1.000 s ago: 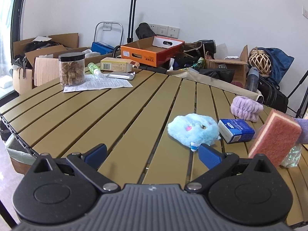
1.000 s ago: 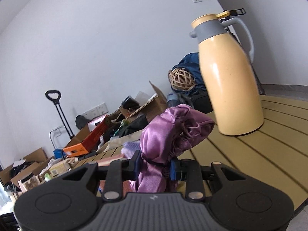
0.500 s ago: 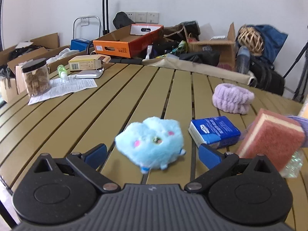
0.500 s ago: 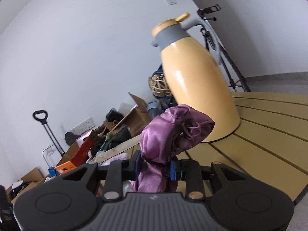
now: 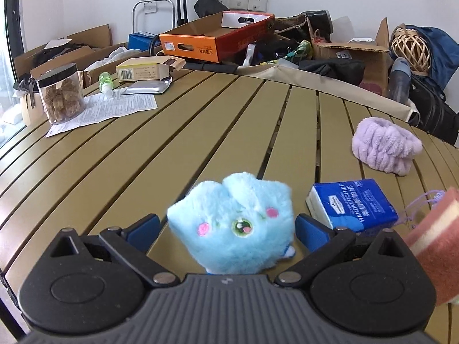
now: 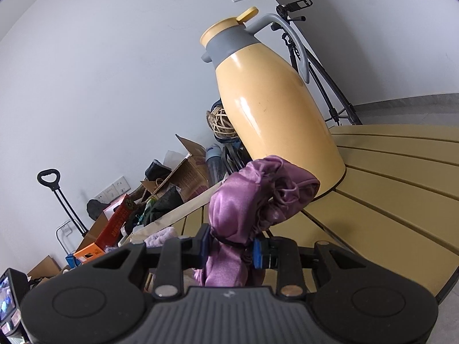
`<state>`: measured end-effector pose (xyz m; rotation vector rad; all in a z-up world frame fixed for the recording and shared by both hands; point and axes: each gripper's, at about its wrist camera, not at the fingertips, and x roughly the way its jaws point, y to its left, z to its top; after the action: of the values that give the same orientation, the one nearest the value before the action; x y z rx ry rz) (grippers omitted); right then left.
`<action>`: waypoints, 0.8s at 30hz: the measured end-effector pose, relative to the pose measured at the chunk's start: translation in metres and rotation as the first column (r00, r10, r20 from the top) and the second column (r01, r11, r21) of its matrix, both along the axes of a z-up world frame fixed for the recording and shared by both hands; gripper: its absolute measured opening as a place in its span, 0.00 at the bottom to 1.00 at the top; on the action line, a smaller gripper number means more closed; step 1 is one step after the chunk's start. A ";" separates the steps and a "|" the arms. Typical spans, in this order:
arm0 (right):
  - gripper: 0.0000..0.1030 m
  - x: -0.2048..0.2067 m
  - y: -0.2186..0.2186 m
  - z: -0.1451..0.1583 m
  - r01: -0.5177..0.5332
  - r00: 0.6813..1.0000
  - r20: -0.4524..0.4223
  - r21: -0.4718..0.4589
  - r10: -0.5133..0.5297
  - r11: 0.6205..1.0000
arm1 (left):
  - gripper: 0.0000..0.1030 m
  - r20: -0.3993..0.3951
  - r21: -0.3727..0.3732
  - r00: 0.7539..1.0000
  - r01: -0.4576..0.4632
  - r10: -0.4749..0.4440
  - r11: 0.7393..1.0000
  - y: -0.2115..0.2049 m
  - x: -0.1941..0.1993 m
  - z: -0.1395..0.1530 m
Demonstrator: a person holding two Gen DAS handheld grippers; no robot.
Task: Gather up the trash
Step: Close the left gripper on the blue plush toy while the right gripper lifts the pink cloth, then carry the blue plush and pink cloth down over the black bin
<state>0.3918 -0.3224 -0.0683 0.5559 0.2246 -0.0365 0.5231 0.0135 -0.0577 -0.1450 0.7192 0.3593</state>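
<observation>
A fluffy light-blue plush toy (image 5: 233,223) sits on the slatted olive table (image 5: 178,149), right between the wide-apart blue pads of my left gripper (image 5: 226,226), which is open; the pads stand clear of its sides. Beside it lie a blue tissue pack (image 5: 354,205) and a pink-and-yellow sponge (image 5: 430,246) at the right edge. My right gripper (image 6: 231,246) is shut on a bunched purple satin bag (image 6: 252,200), held above the table in front of a yellow thermos jug (image 6: 269,94).
A lilac knitted band (image 5: 384,143) lies at the table's right. At the far left stand a jar of brown chunks (image 5: 60,97), a printed sheet (image 5: 114,109), a small green bottle (image 5: 104,81), a foil pouch (image 5: 149,87) and a carton (image 5: 143,70). Boxes and bags crowd the floor behind.
The left gripper has swung toward the blue plush toy, which went from right of the fingers to between them and close up. The right view has rolled; the purple bag stays clamped.
</observation>
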 end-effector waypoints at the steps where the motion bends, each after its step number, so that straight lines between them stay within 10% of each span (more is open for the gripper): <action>1: 0.27 0.000 0.001 0.000 -0.001 1.000 0.000 -0.001 0.001 1.000 | 1.00 -0.002 0.001 1.000 -0.003 0.003 1.000 0.001 0.000 -0.001; 24: 0.27 -0.002 0.005 0.002 -0.025 1.000 0.014 -0.012 0.025 1.000 | 0.80 0.029 -0.007 0.999 0.021 -0.021 1.000 -0.001 -0.006 -0.001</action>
<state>0.3896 -0.3171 -0.0660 0.5415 0.2176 -0.0100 0.5176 0.0120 -0.0583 -0.1493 0.6926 0.3342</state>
